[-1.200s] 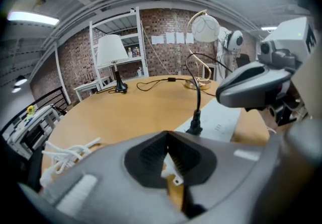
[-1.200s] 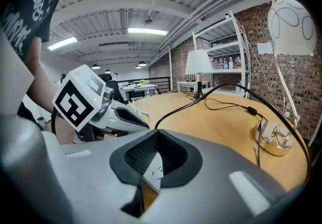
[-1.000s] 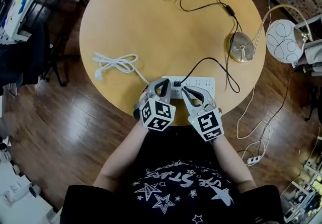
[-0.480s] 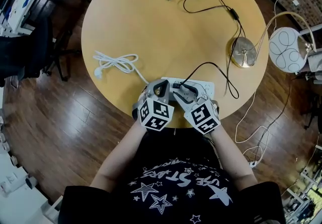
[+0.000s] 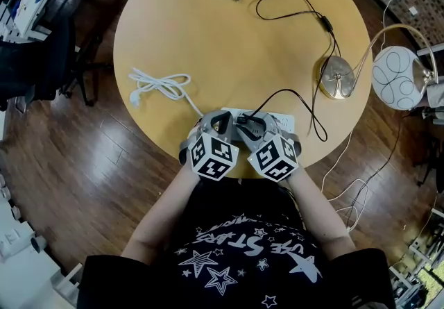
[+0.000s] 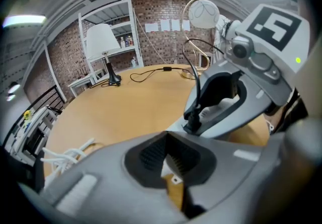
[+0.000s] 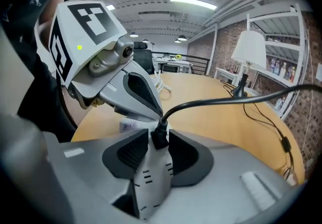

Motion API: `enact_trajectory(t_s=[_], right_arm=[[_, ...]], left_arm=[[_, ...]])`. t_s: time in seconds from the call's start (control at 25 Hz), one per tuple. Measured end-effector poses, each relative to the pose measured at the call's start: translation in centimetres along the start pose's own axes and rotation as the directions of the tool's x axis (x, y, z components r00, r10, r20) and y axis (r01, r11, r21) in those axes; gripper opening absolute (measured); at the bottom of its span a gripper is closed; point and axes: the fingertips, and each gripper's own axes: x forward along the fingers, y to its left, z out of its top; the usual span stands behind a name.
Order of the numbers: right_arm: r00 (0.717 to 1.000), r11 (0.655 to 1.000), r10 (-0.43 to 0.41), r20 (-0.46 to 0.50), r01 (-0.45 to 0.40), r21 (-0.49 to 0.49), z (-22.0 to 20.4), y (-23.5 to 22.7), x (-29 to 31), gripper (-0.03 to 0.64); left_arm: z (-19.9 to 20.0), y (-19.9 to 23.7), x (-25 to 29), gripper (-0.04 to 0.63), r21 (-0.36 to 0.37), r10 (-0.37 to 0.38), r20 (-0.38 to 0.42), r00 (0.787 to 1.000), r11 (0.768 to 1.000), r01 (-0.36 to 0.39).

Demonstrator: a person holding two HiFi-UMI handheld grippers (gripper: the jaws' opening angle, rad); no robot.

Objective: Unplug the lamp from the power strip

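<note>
Although the plug (image 7: 160, 138) sits in the power strip (image 5: 281, 121) just as it did a second ago, the right gripper (image 7: 159, 154) has changed. Then it hung shut over the strip's right half. Now it has swung to the strip's left part, thrown its jaws wide, and is closing them round the plug. The black body stands between the two pads, which look close on both sides but not yet clearly pressing. I judge the pull has not begun; once the pads bite, what remains is to draw the plug out of the strip.

The left gripper (image 6: 166, 160) stays at the strip's left end. Its jaws are nearly together on a sliver of white that I take for the strip's end, steadying it.

From the plug the cord (image 5: 305, 103) loops right of the strip and runs to the lamp (image 5: 336, 77), well beyond the strip's right end. The strip lies at the near edge of the table (image 5: 208, 30).

The head view hides the pads under the marker cubes. Only the right gripper view shows the plug between them. The left gripper view shows the right gripper side-on, straddling the plug.
</note>
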Motion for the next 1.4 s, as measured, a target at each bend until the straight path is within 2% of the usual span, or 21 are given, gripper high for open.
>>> enact_trajectory(t_s=[0.12, 0.28, 0.92, 1.0, 1.08, 1.24, 1.4], right_arm=[[1.000, 0.999, 0.000, -0.003, 0.000, -0.034, 0.4, 0.1, 0.4, 0.110], [0.999, 0.999, 0.038, 0.000, -0.038, -0.015, 0.6, 0.1, 0.5, 0.103], [0.995, 0.997, 0.076, 0.058, -0.076, -0.012, 0.9, 0.0, 0.0, 0.089], [0.992, 0.996, 0.081, 0.100, -0.085, 0.032, 1.2, -0.1, -0.3, 0.087], [0.979, 0.988, 0.067, 0.193, -0.092, 0.124, 2.5, -0.8, -1.1, 0.086], [0.975, 0.993, 0.052, 0.218, -0.075, 0.095, 5.7, -1.8, -1.7, 0.086], [0.972, 0.992, 0.035, 0.233, -0.062, 0.112, 6.0, -2.3, -2.4, 0.086]], left_arm=[[0.0, 0.0, 0.0, 0.003, -0.001, -0.009, -0.009, 1.000, 1.000, 0.009], [0.0, 0.1, 0.0, 0.003, -0.033, -0.009, 0.005, 1.000, 0.999, 0.009], [0.2, 0.2, -0.1, 0.003, -0.074, -0.009, 0.039, 0.999, 0.997, 0.011], [0.2, 0.2, -0.1, 0.003, -0.068, -0.010, 0.038, 0.999, 0.998, 0.013], [0.1, 0.3, -0.1, 0.003, -0.067, -0.011, 0.037, 0.999, 0.998, 0.013], [0.0, 0.5, -0.1, 0.003, -0.072, -0.013, 0.035, 0.999, 0.997, 0.015], [0.0, 0.3, 0.0, 0.003, -0.070, -0.012, 0.034, 0.999, 0.997, 0.014]])
